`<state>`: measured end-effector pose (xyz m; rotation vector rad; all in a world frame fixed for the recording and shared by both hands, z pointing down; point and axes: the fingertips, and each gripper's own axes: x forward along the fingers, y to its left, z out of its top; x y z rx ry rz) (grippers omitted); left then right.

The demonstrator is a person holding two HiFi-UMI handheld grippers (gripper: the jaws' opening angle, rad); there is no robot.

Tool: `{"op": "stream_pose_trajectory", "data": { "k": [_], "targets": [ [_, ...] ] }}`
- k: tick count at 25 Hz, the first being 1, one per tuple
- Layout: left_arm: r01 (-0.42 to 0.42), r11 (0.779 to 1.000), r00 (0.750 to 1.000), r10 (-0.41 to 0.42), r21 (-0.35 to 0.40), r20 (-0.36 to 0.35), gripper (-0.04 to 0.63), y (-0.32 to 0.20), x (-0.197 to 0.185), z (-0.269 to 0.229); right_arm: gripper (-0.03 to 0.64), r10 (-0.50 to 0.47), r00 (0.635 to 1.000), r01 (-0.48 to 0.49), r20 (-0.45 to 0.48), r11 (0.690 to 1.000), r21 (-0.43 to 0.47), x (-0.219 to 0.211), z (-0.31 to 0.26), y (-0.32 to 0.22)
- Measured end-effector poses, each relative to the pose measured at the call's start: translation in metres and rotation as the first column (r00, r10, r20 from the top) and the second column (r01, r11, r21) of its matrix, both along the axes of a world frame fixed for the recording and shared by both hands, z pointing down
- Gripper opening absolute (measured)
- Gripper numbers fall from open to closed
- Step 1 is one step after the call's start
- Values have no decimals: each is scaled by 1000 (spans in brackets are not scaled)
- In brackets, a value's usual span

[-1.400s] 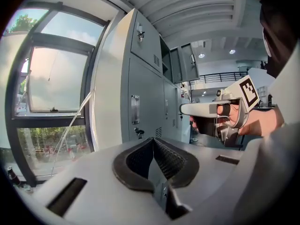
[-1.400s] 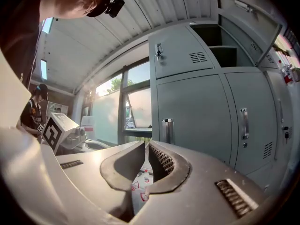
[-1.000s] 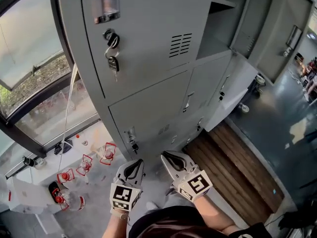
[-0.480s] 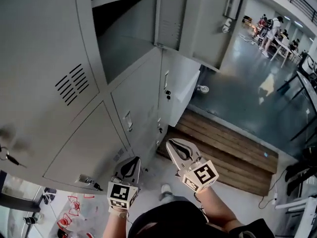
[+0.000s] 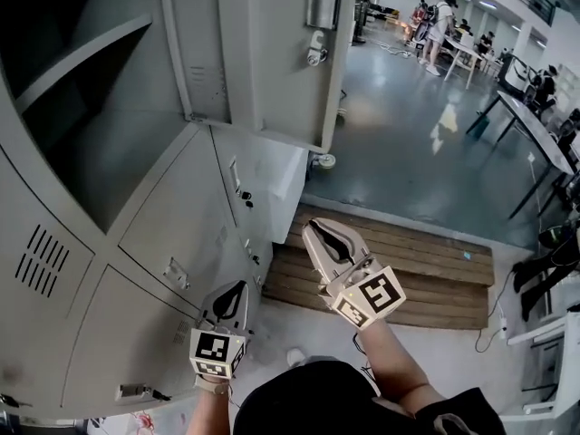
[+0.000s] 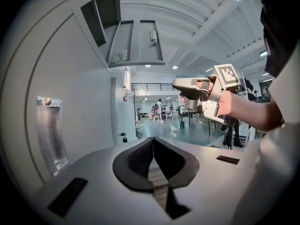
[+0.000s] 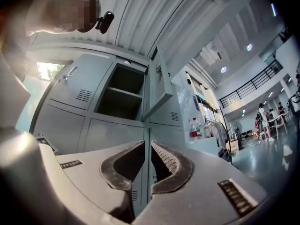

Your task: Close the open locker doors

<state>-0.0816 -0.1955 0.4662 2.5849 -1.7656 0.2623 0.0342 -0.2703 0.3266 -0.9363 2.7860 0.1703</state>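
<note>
A grey bank of lockers fills the left of the head view. One upper compartment gapes dark, its open door swung out toward the hall. Below it a lower door also stands ajar. My left gripper hangs low beside the lower lockers, jaws shut and empty. My right gripper is held higher in front of the ajar lower door, shut on nothing and touching nothing. The right gripper view shows the open compartment and its door above the shut right gripper. The left gripper is shut too.
A low wooden platform lies on the floor at the lockers' foot. Beyond it is grey hall floor with tables and people far off. A latch sticks out of a bottom-left door. Bottles stand on a shelf right of the lockers.
The head view has swung right along the lockers: the door with keys left the picture and the open compartment came to the top left. Both grippers stayed shut; the right one rose slightly.
</note>
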Motion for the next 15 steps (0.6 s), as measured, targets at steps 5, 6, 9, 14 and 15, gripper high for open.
{"op": "stream_pose_trajectory", "data": {
  "k": [5,6,9,14,15],
  "targets": [
    [-36,999,999,36,-17,14,20,-34,15,-8,54,21,999,-22,31,998,63,11,-31,-29],
    [-40,999,999,40,3,14,18,-41,16,-9,58,22,999,-25,39,997,76,12,-37,-33],
    [-35,999,999,35,32,13,20,-58,15,-15,81,12,998,-20,63,993,119,12,-56,-42],
    [-34,998,999,34,46,21,20,-74,13,-23,117,-17,997,2,81,982,189,4,-85,-51],
    [-37,998,999,36,48,27,18,-75,12,-23,127,-21,996,4,84,979,202,3,-90,-52]
  ]
}}
